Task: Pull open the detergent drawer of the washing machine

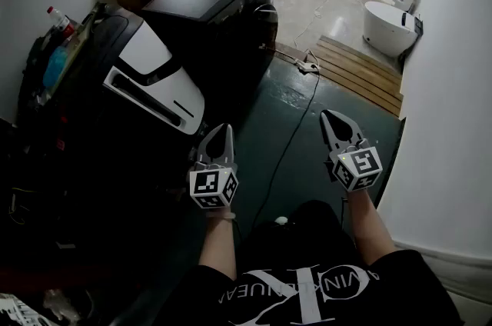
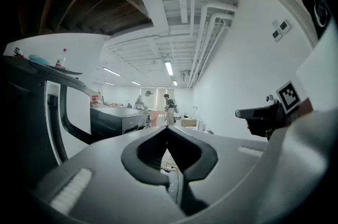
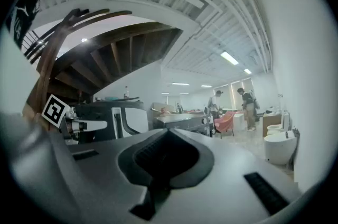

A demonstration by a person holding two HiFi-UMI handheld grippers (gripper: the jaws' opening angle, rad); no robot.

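I was only at the approach. My left gripper and right gripper were closed and empty, well apart from the black-and-white washing machine to my left. The next move called for opening one gripper at its detergent drawer, which I couldn't pick out.

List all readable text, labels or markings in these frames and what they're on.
"VIN KLEIN" and "UEAN", cut off: black shirt.
Square coded markers, no letters: cubes on left gripper and right gripper.
Bottle label: too small to read.
Washing machine: no print readable.
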